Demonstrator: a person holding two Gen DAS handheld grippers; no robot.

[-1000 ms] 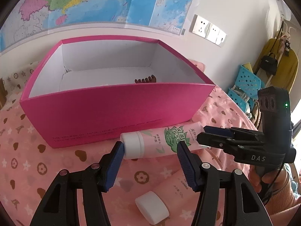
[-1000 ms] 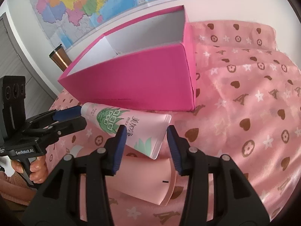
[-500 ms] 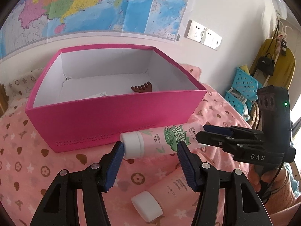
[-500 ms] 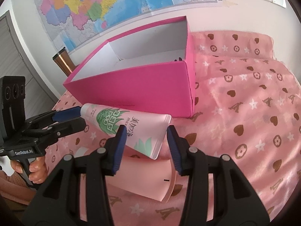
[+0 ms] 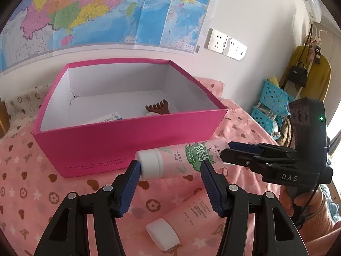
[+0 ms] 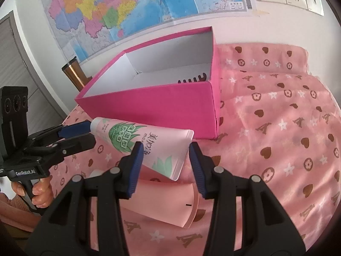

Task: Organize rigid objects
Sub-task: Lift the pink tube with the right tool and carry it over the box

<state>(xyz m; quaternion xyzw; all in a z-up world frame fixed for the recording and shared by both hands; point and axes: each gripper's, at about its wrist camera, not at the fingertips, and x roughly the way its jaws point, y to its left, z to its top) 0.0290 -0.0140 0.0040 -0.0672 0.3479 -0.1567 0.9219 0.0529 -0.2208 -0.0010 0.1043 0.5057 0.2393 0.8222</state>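
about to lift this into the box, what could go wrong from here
1. The aloe tube hangs off the bed, gripped at its ends only: right tongs on the flat tail, left tongs at the cap. It could slip onto the peach tube below.
2. It sits lower than the rim of the pink box, so pushing forward would likely hit the front wall.

A tube [image 5: 181, 157] is hanging just in front of the box [image 5: 132, 140] near wall, above the cloth [image 6: 277, 128]. A second tube [image 5: 191, 211] is lying on the cloth beneath it. Inside the box, a comb [image 5: 157, 108] is sitting toward the right, a small carton [image 5: 108, 118] lying left of it. A map [image 5: 106, 10] is hanging on the wall behind the box.
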